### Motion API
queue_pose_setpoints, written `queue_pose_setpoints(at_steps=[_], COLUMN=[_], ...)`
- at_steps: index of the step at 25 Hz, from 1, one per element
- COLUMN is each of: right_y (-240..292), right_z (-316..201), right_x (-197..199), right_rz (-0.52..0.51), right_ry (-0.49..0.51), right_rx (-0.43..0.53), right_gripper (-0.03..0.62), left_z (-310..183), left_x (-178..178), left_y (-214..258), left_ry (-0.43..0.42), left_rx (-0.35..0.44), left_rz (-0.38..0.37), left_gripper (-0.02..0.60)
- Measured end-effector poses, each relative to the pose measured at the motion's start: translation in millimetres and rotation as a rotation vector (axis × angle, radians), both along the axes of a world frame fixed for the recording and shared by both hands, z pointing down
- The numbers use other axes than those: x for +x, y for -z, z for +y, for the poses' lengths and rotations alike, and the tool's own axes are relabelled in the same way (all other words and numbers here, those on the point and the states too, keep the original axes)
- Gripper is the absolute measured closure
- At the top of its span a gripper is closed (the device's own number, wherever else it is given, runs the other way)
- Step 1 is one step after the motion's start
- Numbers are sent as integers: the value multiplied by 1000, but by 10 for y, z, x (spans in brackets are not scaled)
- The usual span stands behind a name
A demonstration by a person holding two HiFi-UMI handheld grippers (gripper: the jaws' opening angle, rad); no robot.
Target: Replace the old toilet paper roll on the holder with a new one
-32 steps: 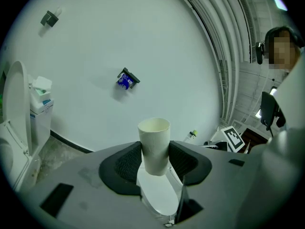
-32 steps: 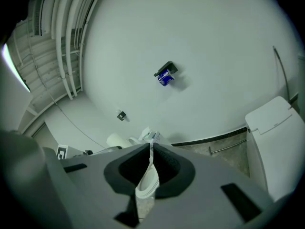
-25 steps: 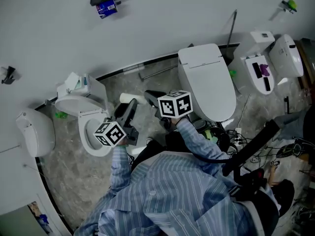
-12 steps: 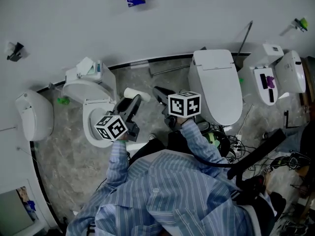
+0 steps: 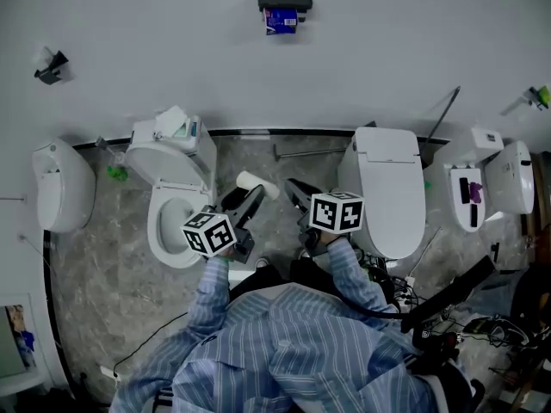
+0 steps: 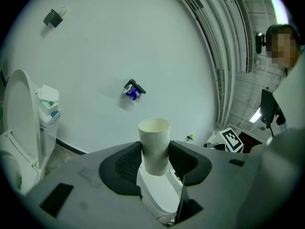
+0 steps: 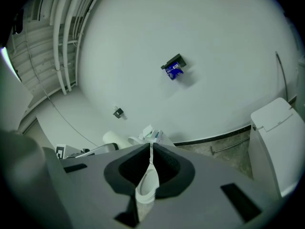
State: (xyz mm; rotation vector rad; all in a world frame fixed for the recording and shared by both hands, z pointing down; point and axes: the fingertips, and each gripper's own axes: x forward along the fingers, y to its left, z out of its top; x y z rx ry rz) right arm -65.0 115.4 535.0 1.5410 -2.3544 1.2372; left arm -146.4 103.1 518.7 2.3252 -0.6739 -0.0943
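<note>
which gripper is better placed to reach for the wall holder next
Right, probably: the right gripper is shut and empty, while the left gripper is clamped on the cardboard tube. Both face the wall holder.

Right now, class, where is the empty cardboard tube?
The cardboard tube stands upright, clamped between the jaws of the left gripper at the centre of the left gripper view. In the head view it sits just right of the open toilet.
</note>
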Motion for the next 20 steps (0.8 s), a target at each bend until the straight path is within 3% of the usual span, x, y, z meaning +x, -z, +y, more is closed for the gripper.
queue_pose_setpoints(at_steps=[20], right_y=[-19], right_z=[-6], right_x=[303], right_rz=[-28], right_ry=[0], right_rx=[-9], right_gripper=[569], left_z=[16], left_x=[289], left_y=[12], left_ry=[0], left_rx=[3], left_rz=[-22], left_gripper=[400])
